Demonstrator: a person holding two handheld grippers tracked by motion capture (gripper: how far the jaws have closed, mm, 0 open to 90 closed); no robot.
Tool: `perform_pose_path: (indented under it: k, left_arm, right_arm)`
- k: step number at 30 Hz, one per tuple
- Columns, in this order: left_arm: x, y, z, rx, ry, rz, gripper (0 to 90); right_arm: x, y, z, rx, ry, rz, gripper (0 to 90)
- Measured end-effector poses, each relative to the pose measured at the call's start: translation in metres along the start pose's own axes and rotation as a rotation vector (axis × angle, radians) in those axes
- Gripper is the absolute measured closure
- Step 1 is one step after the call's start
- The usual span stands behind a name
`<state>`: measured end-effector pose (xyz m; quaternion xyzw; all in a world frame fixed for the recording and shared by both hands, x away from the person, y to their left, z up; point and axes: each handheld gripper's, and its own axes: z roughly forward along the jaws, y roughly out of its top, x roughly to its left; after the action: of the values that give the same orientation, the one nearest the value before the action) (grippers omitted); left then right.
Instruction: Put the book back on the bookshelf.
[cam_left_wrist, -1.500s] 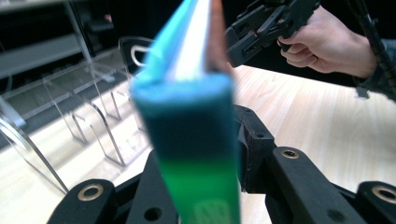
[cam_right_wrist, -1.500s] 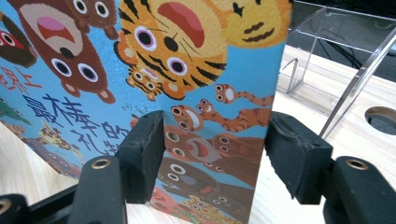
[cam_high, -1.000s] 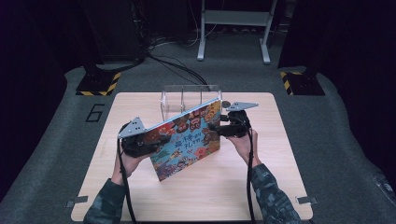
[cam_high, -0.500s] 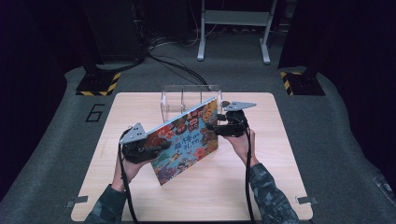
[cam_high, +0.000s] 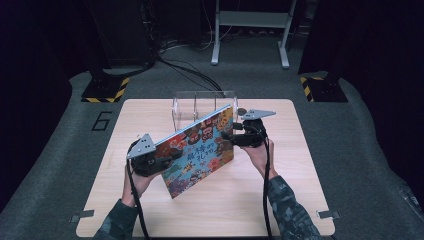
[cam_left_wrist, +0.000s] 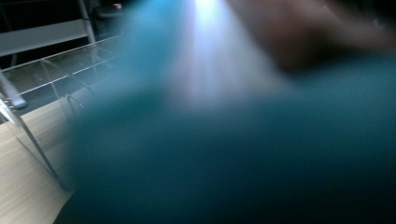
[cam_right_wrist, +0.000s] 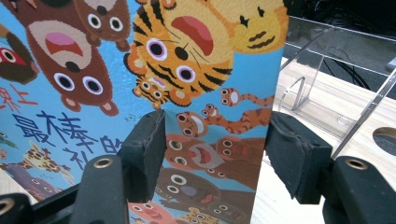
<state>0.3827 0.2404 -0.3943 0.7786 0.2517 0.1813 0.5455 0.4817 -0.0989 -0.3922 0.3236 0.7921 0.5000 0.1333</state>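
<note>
Your book (cam_high: 197, 150) stands tilted on the counter (cam_high: 280, 200), its far corner just beside the clear rack (cam_high: 200, 102) at 12 o'clock. Free counter lies toward 6 o'clock. Bright cartoon animals cover it. Your left tool (cam_high: 162, 159) clamps the book; the right tool (cam_right_wrist: 212, 149) straddles its edge, the jaws closing in but not pressing.

Book (cam_high: 200, 150) tilted above table (cam_high: 280, 200), clear rack (cam_high: 195, 105) just behind.

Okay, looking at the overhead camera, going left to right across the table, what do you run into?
left gripper → picture book → right gripper. The clear acrylic stand sits behind the book, so it has no clean place in the order.
</note>
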Motion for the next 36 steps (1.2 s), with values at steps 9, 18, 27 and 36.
perform_pose_path:
  k: [9,18,27,36]
  left_arm:
    - [0.007,0.001,-0.001,0.030,-0.028,-0.034,71.9]
    - [0.001,-0.001,0.001,-0.021,-0.014,0.011,75.8]
    - [-0.002,0.001,0.001,-0.026,-0.046,0.020,79.0]
    - [-0.001,0.004,0.002,-0.020,-0.085,0.020,81.2]
  right_arm:
    - [0.002,0.000,-0.001,-0.003,-0.004,-0.007,38.2]
    - [0.003,0.000,0.000,-0.003,-0.007,-0.005,35.9]
    - [-0.009,-0.027,-0.016,0.046,-0.086,0.030,21.9]
    - [-0.056,-0.121,-0.047,0.151,-0.267,0.196,10.4]
